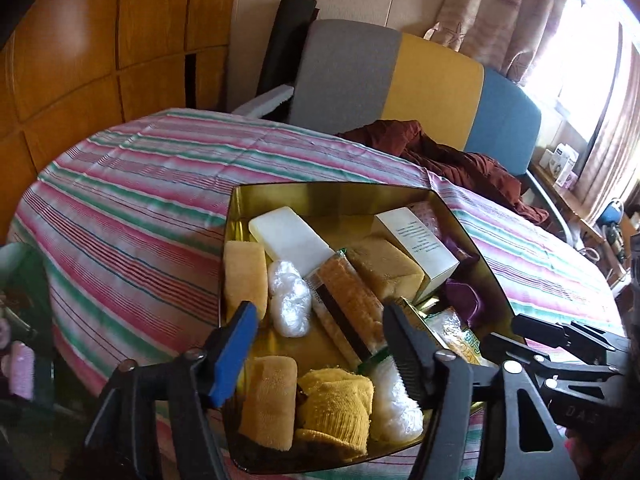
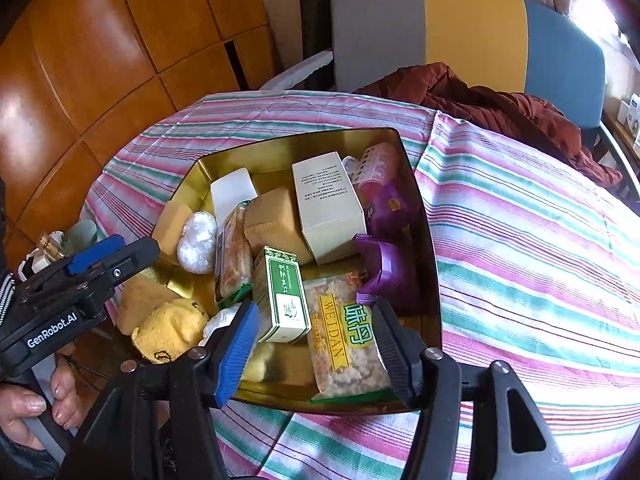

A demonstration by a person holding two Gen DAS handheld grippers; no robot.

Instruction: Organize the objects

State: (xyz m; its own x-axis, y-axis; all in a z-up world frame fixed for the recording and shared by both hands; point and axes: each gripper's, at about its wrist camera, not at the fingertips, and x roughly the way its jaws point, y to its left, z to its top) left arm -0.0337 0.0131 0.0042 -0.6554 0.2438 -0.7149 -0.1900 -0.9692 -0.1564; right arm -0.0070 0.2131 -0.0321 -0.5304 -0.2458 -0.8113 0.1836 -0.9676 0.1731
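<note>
gold tin sits packed on the striped surface — both tongs, left and right, gape empty over it; next likely picking the snack packet

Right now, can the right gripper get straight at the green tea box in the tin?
Probably yes. The right gripper hangs open just above the green tea box, which lies on top of the pile in the gold tin, nothing covering it.

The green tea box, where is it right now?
In the right wrist view the green tea box stands in the gold tin, near its front, between the WEIDAN snack bag and a wrapped biscuit pack.
</note>
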